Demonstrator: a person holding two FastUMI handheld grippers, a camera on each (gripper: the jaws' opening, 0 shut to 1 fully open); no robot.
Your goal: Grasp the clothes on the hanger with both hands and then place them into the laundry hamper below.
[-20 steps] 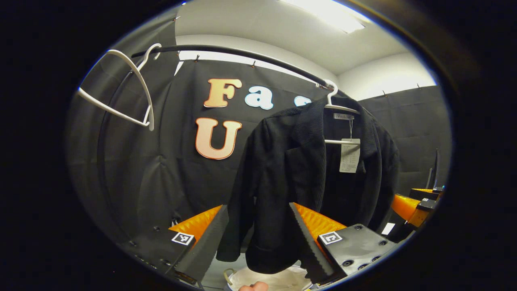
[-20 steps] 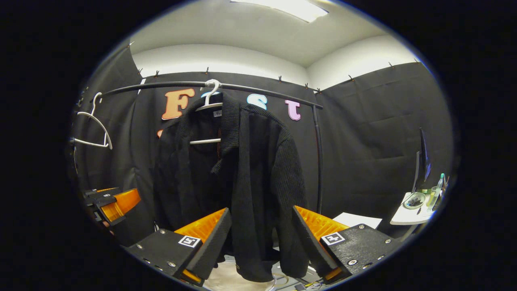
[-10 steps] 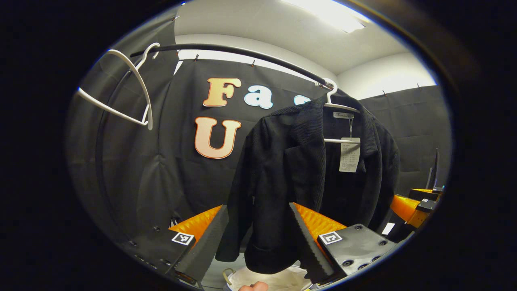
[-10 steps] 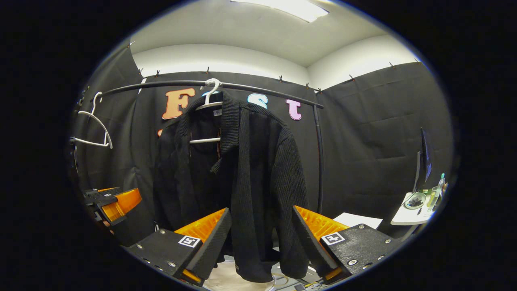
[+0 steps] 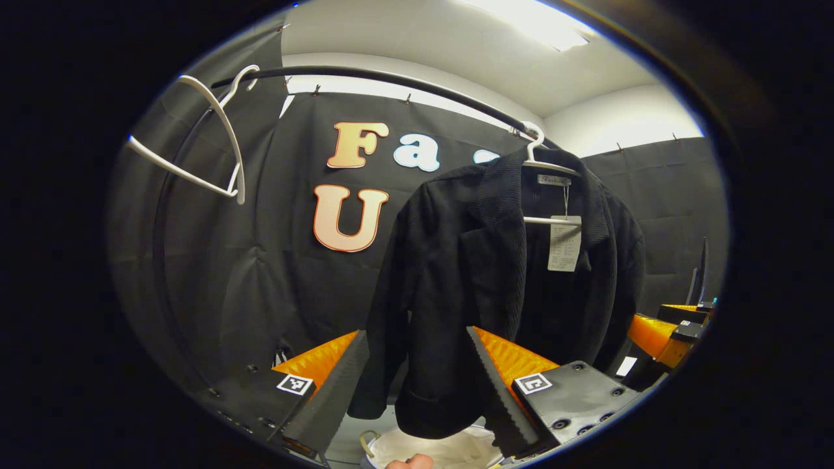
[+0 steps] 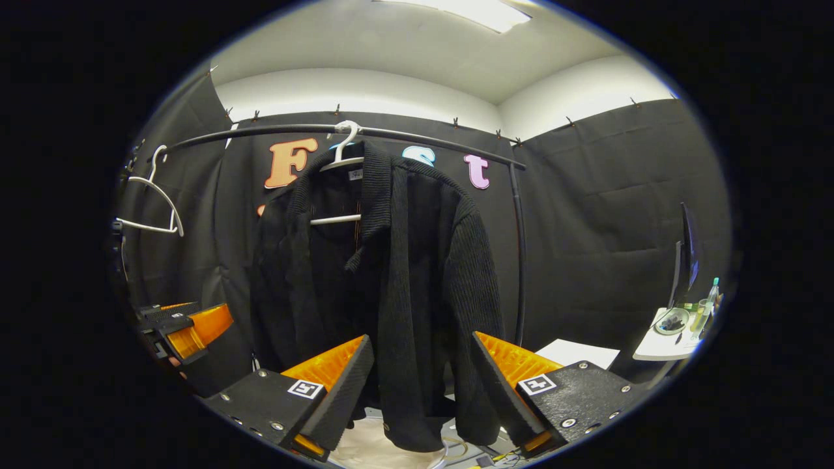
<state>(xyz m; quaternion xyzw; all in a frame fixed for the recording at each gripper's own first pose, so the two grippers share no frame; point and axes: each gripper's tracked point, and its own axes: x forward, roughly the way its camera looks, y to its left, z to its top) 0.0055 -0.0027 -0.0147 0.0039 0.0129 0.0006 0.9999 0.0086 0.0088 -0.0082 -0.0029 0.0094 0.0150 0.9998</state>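
A: Two grippers logged, both with jaws spread and nothing between the fingers. Left gripper (image 5: 417,384) points at the lower half of the black jacket (image 5: 495,273); no contact visible. Confirm?

B: Confirmed. Right gripper (image 6: 420,391) likewise parted, aimed at the jacket's hem and right sleeve, not touching as far as I can tell.

A: Jacket position, taken from the rail (image 5: 391,81): it hangs below the rail on a white hanger (image 5: 544,166), front open, a paper tag (image 5: 564,242) dangling inside below the collar.

B: Same in the right gripper view: hanger hook over the rail, jacket draped straight down from it. An empty white hanger (image 6: 153,202) hangs from the rail's far left end, well apart from the jacket.

A: Hamper?

B: White laundry hamper (image 5: 433,449) sits below the rail, directly under the jacket's hem; only its rim and part of the inside are visible between the left gripper's fingers.

A: Other gripper seen in each view?

B: Yes. Left gripper view has the right gripper at the jacket's right side; right gripper view has the left gripper at the jacket's left side, low beneath the rail.

A: Side table (image 6: 658,348) with small items stands right of the rail's upright.
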